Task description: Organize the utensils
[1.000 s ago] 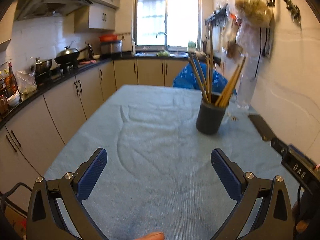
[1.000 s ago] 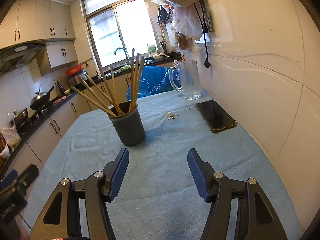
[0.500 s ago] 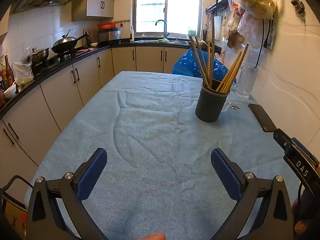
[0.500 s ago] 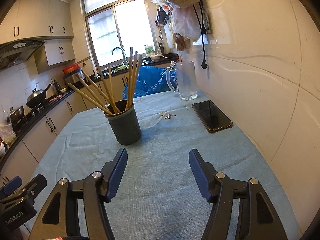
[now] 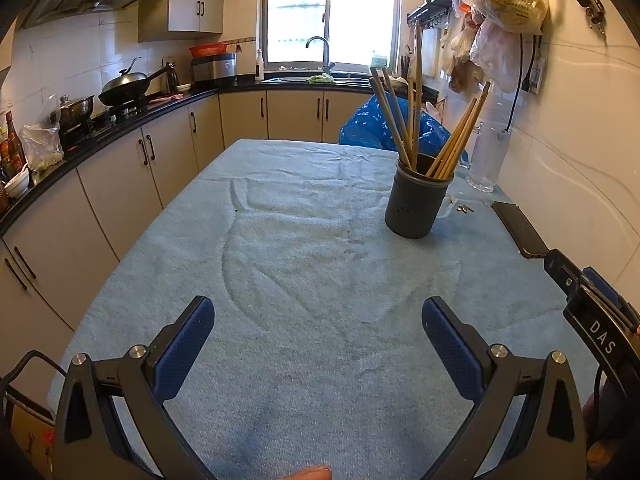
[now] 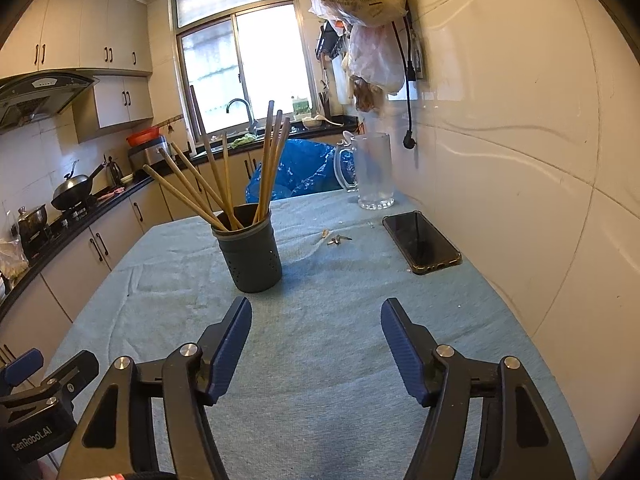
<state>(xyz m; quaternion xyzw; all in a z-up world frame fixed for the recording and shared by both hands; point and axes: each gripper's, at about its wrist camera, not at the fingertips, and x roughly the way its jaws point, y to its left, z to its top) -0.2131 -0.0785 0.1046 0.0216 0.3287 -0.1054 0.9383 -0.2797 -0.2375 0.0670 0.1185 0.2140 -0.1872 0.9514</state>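
Item: chopsticks (image 6: 224, 184), a bundle of long wooden sticks, standing fanned out in a dark grey holder (image 6: 250, 254). Some lean left, some rise near upright.

Holder: round cup with small holes in its wall, upright on the table (image 6: 320, 360), toward its far half and nearer the wall side. In the left wrist view the same holder (image 5: 416, 204) sits ahead and to the right.

Table cover: pale blue cloth, creased in places.

Beside the holder, toward the wall: small metal bits, possibly keys (image 6: 338, 238), lying loose on the cloth; too small to tell for sure.

Phone (image 6: 420, 242): dark screen up, flat on the cloth near the wall, apart from the holder.

Glass pitcher (image 6: 370, 170): clear, handled, upright at the far end of the table by the wall.

Right gripper (image 6: 316, 314): over the near cloth, short of the holder; jaws apart and just been widening, nothing between them.

Left gripper (image 5: 318, 312): over the near cloth, jaws wide apart, nothing between them.

Surroundings: blue plastic bag (image 6: 296, 170) beyond the table's far end; plastic bags (image 6: 368, 20) hanging on the wall.
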